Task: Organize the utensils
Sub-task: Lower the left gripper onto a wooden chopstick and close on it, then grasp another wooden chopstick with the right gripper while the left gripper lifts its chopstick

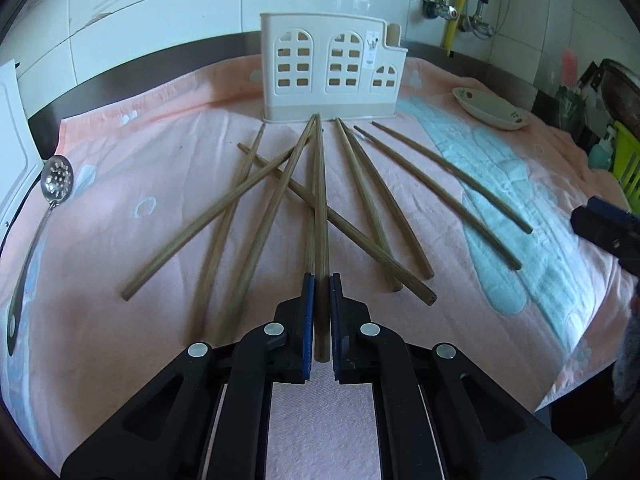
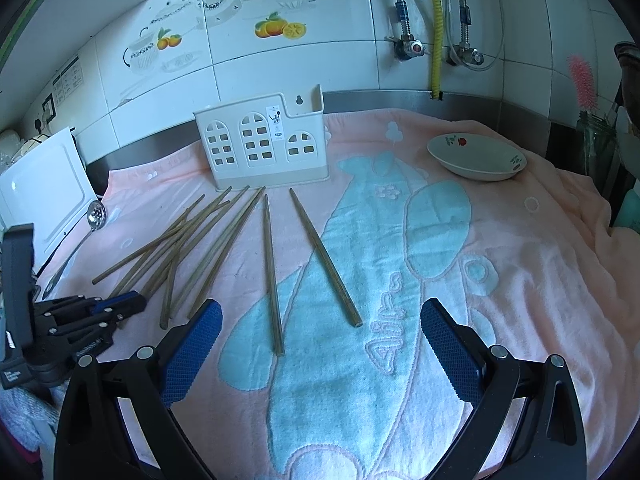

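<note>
Several wooden chopsticks (image 1: pixel 360 200) lie fanned out on a pink and blue towel (image 1: pixel 160 168) in front of a cream utensil holder (image 1: pixel 332 76) with window cut-outs. My left gripper (image 1: pixel 322 280) is shut on the near end of one chopstick (image 1: pixel 321 220), which points straight at the holder's base. In the right wrist view, my right gripper (image 2: pixel 320 308) is open above the towel (image 2: pixel 520 280), just short of two separate chopsticks (image 2: pixel 272 272). The left gripper (image 2: pixel 120 306) shows there at the left by the chopstick pile (image 2: pixel 192 248). The holder (image 2: pixel 264 144) stands behind.
A slotted metal spoon (image 1: pixel 56 180) lies at the towel's left edge beside a white board (image 1: pixel 12 152). A flowered white bowl (image 2: pixel 476 156) sits at the back right. The tiled wall with pipes (image 2: pixel 436 28) runs behind, and bottles and a brush (image 2: pixel 582 80) crowd the far right.
</note>
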Tool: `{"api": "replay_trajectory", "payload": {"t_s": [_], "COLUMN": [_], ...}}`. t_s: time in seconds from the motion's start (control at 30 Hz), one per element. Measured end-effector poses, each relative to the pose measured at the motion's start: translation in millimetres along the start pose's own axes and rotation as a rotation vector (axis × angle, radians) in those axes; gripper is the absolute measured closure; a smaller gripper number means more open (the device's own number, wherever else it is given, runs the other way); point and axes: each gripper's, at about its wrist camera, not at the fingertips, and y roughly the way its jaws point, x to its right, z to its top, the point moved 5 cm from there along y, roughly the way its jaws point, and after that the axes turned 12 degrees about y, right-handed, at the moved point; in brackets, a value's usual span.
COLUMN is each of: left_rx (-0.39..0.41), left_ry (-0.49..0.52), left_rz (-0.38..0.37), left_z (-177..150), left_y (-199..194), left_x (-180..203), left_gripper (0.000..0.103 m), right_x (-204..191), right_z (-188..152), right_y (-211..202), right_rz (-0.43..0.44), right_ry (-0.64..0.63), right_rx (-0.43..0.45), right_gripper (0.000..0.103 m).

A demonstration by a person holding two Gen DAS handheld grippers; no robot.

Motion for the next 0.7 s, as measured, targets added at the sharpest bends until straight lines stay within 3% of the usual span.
{"api": "replay_trajectory", "payload": {"t_s": [0.17, 0.27, 0.33, 0.63, 0.7], "left_rx": [0.046, 0.079, 0.106, 0.163, 0.169], "left_ry": [0.001, 0.009, 0.016, 0.024, 0.028], "left_rz": [0.012, 0.022, 0.032, 0.018, 0.016], "left_z": [10, 19, 27, 52, 56], "left_y": [-20, -32, -42, -63, -65], "left_x": [-7, -11, -15, -26, -28], "left_gripper": [0.097, 0.097, 0.097, 0.097, 0.097], "right_x": [1, 1, 3, 5, 2], "right_z": [1, 2, 4, 10, 11], "right_y": [10, 18, 25, 59, 65], "right_rz": [0.002, 0.011, 0.023, 0.045, 0.04], "right_ry": [-0.013, -0.014, 0.003, 0.009, -0.011], "right_rx": [-0.016, -0.034, -0.054, -0.132, -0.145], "right_gripper": [0.009, 0.025, 0.029, 0.066, 0.07]}}
